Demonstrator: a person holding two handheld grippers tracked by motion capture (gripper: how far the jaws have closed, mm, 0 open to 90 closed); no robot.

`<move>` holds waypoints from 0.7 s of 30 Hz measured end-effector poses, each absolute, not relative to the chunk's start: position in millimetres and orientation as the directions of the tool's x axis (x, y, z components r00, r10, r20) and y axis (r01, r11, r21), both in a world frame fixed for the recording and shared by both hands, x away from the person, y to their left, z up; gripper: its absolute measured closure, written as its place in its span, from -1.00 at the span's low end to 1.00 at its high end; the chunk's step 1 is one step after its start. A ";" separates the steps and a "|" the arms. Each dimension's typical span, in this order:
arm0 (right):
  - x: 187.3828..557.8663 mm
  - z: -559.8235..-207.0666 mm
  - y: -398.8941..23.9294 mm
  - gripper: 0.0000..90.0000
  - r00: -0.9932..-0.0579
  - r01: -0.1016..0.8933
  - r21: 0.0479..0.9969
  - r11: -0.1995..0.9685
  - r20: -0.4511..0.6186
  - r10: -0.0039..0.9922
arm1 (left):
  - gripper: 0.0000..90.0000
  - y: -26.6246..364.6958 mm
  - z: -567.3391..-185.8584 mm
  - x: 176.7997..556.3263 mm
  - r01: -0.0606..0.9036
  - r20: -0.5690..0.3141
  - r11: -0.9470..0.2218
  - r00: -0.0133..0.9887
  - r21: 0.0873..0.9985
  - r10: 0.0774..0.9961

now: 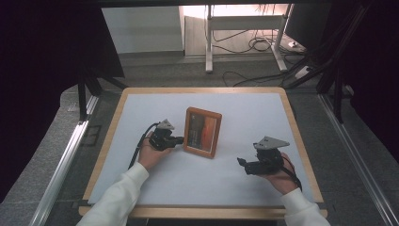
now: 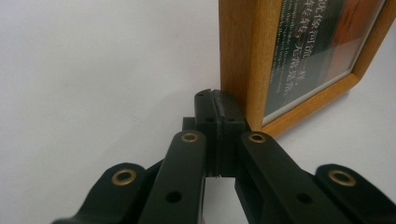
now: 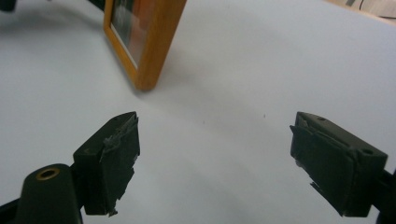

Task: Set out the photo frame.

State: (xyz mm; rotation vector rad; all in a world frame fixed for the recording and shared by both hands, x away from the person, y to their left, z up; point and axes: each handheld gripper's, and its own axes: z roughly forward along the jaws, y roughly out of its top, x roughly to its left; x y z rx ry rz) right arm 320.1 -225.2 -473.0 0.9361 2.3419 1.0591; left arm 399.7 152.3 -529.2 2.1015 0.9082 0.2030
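A: Where's the frame?

B: Wooden picture frame (image 1: 202,132) stands near the middle of the white bench (image 1: 244,106), leaning back a little, glazed side toward you. Your left hand-held gripper (image 1: 179,140) is at its left edge. In the left gripper view the jaws are pressed together with nothing between them, tips right against the frame's side rail (image 2: 243,60); touching or just shy, can't tell.

A: And the right one?

B: Right hand-held gripper (image 1: 243,163) is well apart from the frame, low over the bench, jaws spread wide and empty. In the right gripper view you're looking at the frame's near corner (image 3: 149,74) across bare bench.

A: How will it handle?

B: My read: light, stiff wood rails, pane in front that's probably fragile and slick. It looks tippy, so a shove from your closed left jaws could knock it over backward. Grip a side rail across its thickness, one jaw front, one back, staying on wood and off the pane.

A: Anything in the way?

B: Nothing else on the bench. Only your own left cable (image 1: 139,143) trailing along your forearm, and the bench's wooden rim (image 1: 104,150). Clutter on the floor beyond isn't in your path.
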 end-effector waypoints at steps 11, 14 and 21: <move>321.8 -473.6 -234.4 -0.64 -0.668 0.418 0.767 0.487 -0.104 0.737 | 1.00 152.2 -529.4 394.3 0.533 -0.155 -0.422 0.736 0.734 0.659; 322.3 -474.4 -236.5 -0.64 -0.664 0.422 0.768 0.482 -0.100 0.741 | 1.00 152.0 -529.3 393.2 0.532 -0.162 -0.424 0.742 0.733 0.651; 322.6 -475.5 -235.8 -0.64 -0.666 0.422 0.762 0.491 -0.107 0.739 | 1.00 149.7 -530.1 390.5 0.530 -0.160 -0.431 0.746 0.730 0.646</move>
